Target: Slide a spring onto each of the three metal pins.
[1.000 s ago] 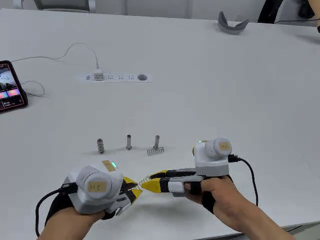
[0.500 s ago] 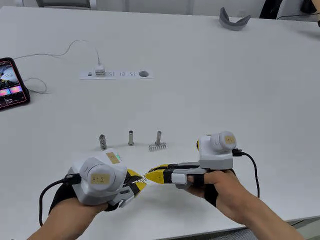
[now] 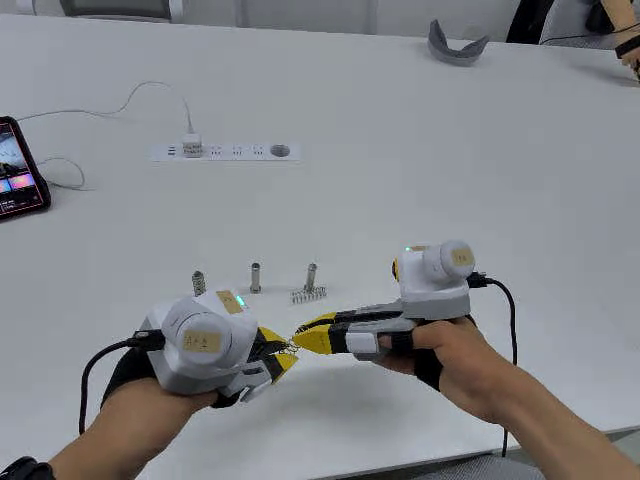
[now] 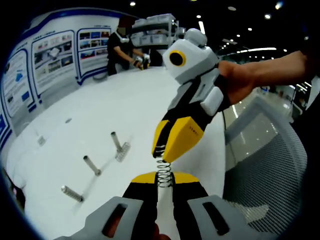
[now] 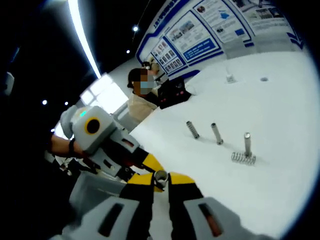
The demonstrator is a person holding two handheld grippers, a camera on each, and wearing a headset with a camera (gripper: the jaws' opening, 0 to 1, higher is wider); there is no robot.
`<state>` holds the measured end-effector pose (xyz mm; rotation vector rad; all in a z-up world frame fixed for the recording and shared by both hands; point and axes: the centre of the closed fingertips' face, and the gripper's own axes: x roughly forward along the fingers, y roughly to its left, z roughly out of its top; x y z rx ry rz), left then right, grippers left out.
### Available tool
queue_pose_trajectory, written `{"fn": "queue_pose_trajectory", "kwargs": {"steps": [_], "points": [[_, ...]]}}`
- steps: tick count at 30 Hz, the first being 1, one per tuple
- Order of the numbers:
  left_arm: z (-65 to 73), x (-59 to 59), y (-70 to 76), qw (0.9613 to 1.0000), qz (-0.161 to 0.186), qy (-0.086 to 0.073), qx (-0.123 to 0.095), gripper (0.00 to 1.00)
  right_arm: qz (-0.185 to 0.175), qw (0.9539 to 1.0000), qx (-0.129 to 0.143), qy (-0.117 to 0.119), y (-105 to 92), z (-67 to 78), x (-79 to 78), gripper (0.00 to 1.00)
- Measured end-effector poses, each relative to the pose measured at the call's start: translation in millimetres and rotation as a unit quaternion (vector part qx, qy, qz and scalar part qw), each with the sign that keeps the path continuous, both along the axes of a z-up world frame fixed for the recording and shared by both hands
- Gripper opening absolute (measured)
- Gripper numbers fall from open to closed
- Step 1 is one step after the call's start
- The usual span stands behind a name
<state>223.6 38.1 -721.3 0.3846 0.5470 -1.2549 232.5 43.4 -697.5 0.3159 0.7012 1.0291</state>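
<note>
Three metal pins stand in a row on the white table: the left pin (image 3: 198, 283) wears a spring, the middle pin (image 3: 255, 277) and right pin (image 3: 311, 276) are bare. A loose spring (image 3: 308, 294) lies at the right pin's foot. Nearer me, my left gripper (image 3: 276, 357) and right gripper (image 3: 301, 338) meet tip to tip, both shut on one small spring (image 3: 289, 346). In the left gripper view the held spring (image 4: 163, 170) runs from my left gripper (image 4: 163, 180) up into the right gripper (image 4: 169, 149). The right gripper view shows the spring's round end (image 5: 160, 175) between its yellow tips.
A white power strip (image 3: 225, 152) with a plugged cable lies behind the pins. A lit tablet (image 3: 15, 168) sits at the left edge and a grey curved object (image 3: 455, 45) at the far back. Bare table surrounds the pins. A person (image 5: 142, 97) sits far off.
Both grippers have lifted slightly and drawn closer together, so less spring shows between their tips. The pins and the loose spring have not moved; the camera shifted a little.
</note>
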Motion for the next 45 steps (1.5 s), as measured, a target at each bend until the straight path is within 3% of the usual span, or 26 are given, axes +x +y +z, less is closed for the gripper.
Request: {"fn": "queue_pose_trajectory", "kwargs": {"steps": [6,11,14,17,21,26,29,33,41,45], "points": [[4.7,-3.7,-4.3,0.9997,-0.021,0.007,-0.014,0.10,0.061,0.9965,-0.051,-0.028,1.1,4.1,-5.7,0.12],[11.6,-8.9,-6.4,0.9987,-0.037,0.014,-0.031,0.10,0.130,0.9849,-0.099,-0.058,3.5,9.7,-12.4,0.12],[15.6,-10.6,-7.8,0.9980,-0.047,0.015,-0.040,0.10,0.175,0.9720,-0.136,-0.077,3.5,11.4,-15.6,0.12],[17.9,-12.3,-9.4,0.9973,-0.059,0.014,-0.041,0.09,0.221,0.9554,-0.170,-0.097,5.1,12.8,-19.4,0.12],[20.9,-13.2,-10.3,0.9966,-0.071,0.010,-0.041,0.09,0.249,0.9436,-0.189,-0.110,9.0,15.8,-21.0,0.12],[21.9,-14.5,-8.2,0.9954,-0.089,0.004,-0.036,0.09,0.285,0.9248,-0.218,-0.126,11.0,14.1,-24.9,0.12],[22.7,-15.4,-5.6,0.9950,-0.092,0.006,-0.039,0.09,0.294,0.9209,-0.223,-0.127,12.9,13.8,-25.3,0.12],[22.7,-14.4,-2.0,0.9950,-0.092,0.003,-0.039,0.09,0.295,0.9204,-0.221,-0.129,16.0,12.7,-23.5,0.12],[20.3,-8.8,11.5,0.9959,-0.069,0.006,-0.058,0.11,0.289,0.9244,-0.213,-0.129,27.2,11.1,-18.5,0.12],[17.6,-5.3,21.4,0.9968,-0.057,0.004,-0.056,0.12,0.283,0.9261,-0.211,-0.132,32.9,8.5,-14.2,0.12]]}}
